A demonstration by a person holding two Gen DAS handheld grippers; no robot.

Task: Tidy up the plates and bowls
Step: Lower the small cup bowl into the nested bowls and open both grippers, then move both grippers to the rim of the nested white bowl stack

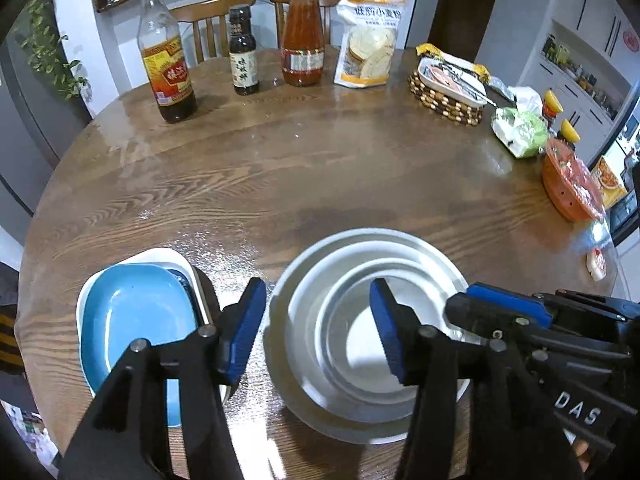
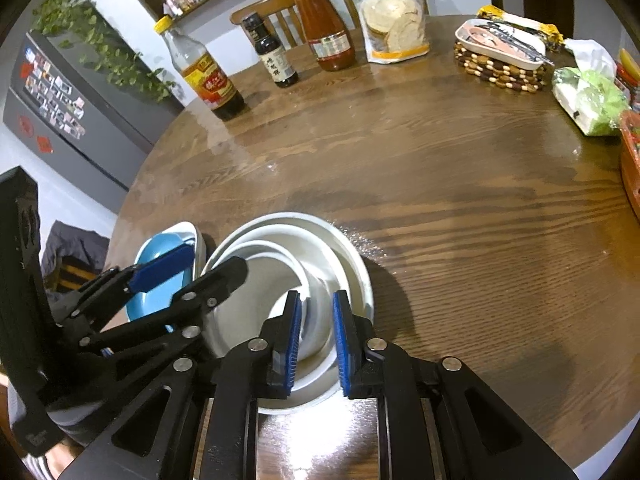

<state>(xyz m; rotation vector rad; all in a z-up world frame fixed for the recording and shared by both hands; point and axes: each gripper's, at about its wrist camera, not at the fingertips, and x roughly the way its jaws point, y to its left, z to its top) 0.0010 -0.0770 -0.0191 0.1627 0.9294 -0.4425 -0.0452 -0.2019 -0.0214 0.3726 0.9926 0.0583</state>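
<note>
Nested white bowls (image 1: 360, 264) sit in a stack near the front of the round wooden table (image 1: 320, 168). Left of them a blue plate (image 1: 132, 312) lies on a white dish (image 1: 160, 254). My left gripper (image 1: 316, 320) is open and straddles the stack's left rim, one pad outside it and one over the inner bowls, touching neither. From the right wrist view, my right gripper (image 2: 318, 340) hangs over the stack (image 2: 320, 236) with its jaws slightly apart. The innermost bowl's rim (image 2: 306, 312) stands between the pads, which do not pinch it. Each gripper shows in the other's view (image 1: 462, 299) (image 2: 214, 258).
Along the far edge stand a vinegar bottle (image 1: 166, 64), a dark sauce bottle (image 1: 242, 52), a red sauce jar (image 1: 302, 36) and a flour bag (image 1: 368, 40). A beaded trivet with a dish (image 1: 448, 92), a green pack (image 1: 520, 128) and an orange basket (image 1: 572, 184) line the right side.
</note>
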